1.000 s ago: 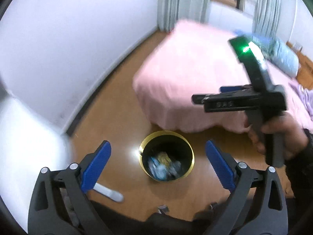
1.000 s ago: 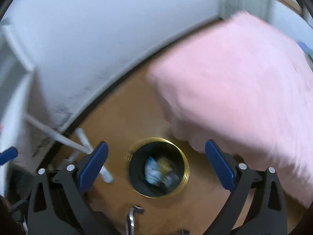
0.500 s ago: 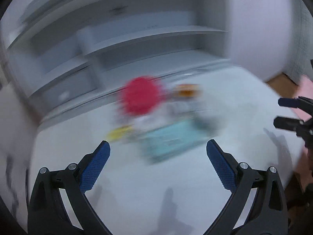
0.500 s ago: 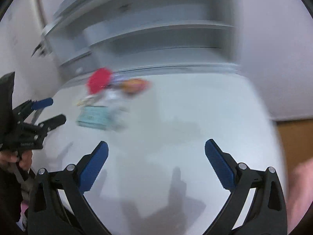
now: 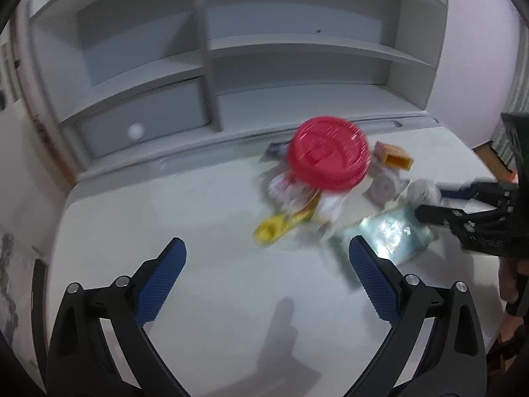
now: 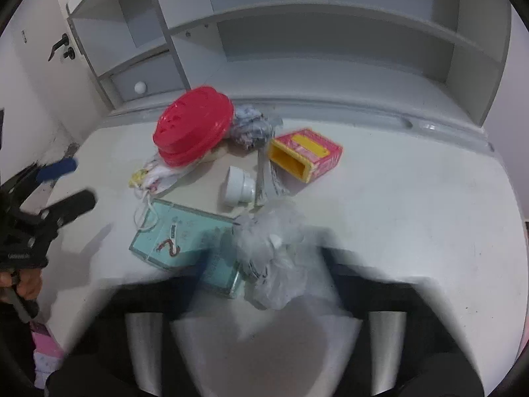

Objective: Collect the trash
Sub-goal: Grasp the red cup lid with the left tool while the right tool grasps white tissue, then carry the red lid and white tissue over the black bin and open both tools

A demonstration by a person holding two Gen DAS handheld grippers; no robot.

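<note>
A heap of trash lies on a white desk (image 5: 215, 231): a red plastic lid (image 5: 327, 157), a yellow spoon (image 5: 277, 228), a pink and yellow box (image 6: 305, 154), a teal packet (image 6: 188, 241), a white cap (image 6: 239, 187) and a crumpled clear plastic bag (image 6: 276, 248). My left gripper (image 5: 266, 281) is open and empty, just short of the heap. My right gripper (image 5: 429, 203) reaches in from the right with its jaws a little apart at the plastic bag (image 5: 421, 190). In the right wrist view its fingers are blurred around the bag.
Grey shelves with a small drawer (image 5: 142, 119) stand behind the desk against the wall. The left gripper (image 6: 62, 185) also shows at the left edge of the right wrist view. The desk's front edge is near me.
Both views swung from a gold-rimmed bin on the floor by a pink bed up to the desk. Both grippers have moved in close to the trash heap; the right one has narrowed.
</note>
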